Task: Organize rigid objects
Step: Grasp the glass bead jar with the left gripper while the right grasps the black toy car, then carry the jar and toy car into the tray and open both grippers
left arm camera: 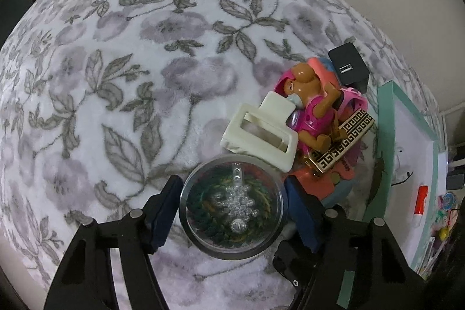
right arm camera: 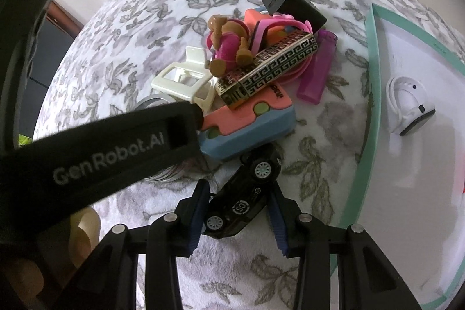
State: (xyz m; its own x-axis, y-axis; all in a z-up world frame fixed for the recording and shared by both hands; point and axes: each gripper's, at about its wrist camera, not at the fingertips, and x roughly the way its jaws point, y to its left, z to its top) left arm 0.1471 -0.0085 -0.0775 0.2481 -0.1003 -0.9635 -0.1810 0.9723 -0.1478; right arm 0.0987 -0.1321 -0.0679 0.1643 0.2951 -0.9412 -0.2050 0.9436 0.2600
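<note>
Both handheld grippers are matte black, their linkage arms pinned with round silver rivets. The left gripper [left arm camera: 232, 215] and right gripper [right arm camera: 237, 211] carry dark blue ribbed pads on the jaws. White "GenRobot.AI" lettering runs along the left unit's black body in the right wrist view.

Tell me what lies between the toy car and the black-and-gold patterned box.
In the right wrist view, the coral-and-blue block lies between them: the patterned box rests on its top, and the toy car sits just below its blue edge.

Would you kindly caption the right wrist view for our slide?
Right gripper fingers closed on a black toy car beside a toy pile on floral fabric.
</note>
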